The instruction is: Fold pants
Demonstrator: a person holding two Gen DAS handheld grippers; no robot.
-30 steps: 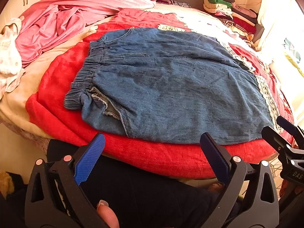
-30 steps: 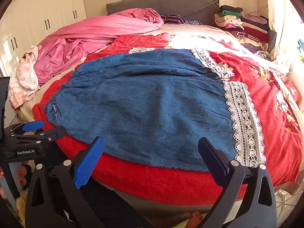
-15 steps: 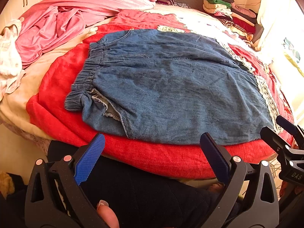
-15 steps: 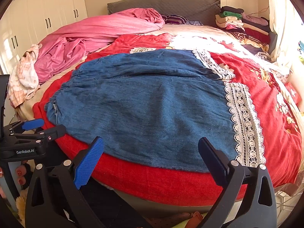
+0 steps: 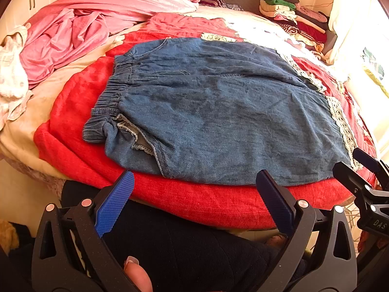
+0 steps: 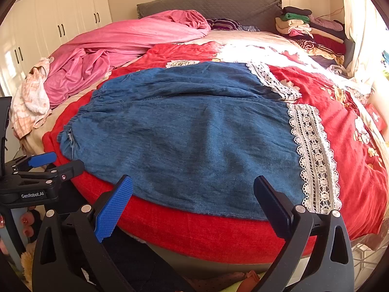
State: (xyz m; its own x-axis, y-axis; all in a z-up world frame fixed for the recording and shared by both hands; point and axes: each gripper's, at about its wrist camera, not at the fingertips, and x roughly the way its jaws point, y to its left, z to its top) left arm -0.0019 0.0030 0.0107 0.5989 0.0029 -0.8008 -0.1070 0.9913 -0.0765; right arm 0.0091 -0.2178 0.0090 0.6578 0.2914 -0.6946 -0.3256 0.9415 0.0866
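Blue denim pants [image 5: 218, 112] [image 6: 189, 131] lie spread flat on a red blanket [image 5: 194, 199] [image 6: 352, 121] on the bed. Their elastic waistband [image 5: 114, 95] is at the left and white lace hems [image 6: 313, 155] are at the right. My left gripper [image 5: 194, 185] hovers open just before the near edge of the bed, holding nothing. My right gripper [image 6: 193, 189] is open too, over the pants' near edge near the lace end. Each gripper shows at the side of the other's view: the right gripper [image 5: 364, 170] and the left gripper [image 6: 48, 165].
A crumpled pink sheet [image 5: 92, 19] [image 6: 116, 48] and a pale towel [image 6: 31, 97] lie at the bed's left. Stacked folded clothes [image 5: 291, 14] [image 6: 308, 26] sit at the far right by the grey headboard [image 6: 209, 4]. White wardrobes [image 6: 48, 24] stand left. A person's dark-clad leg [image 5: 194, 248] is below.
Both views have shifted only slightly; the pants look a little lower and nearer in the left wrist view. Both grippers stay open and nothing was grasped.
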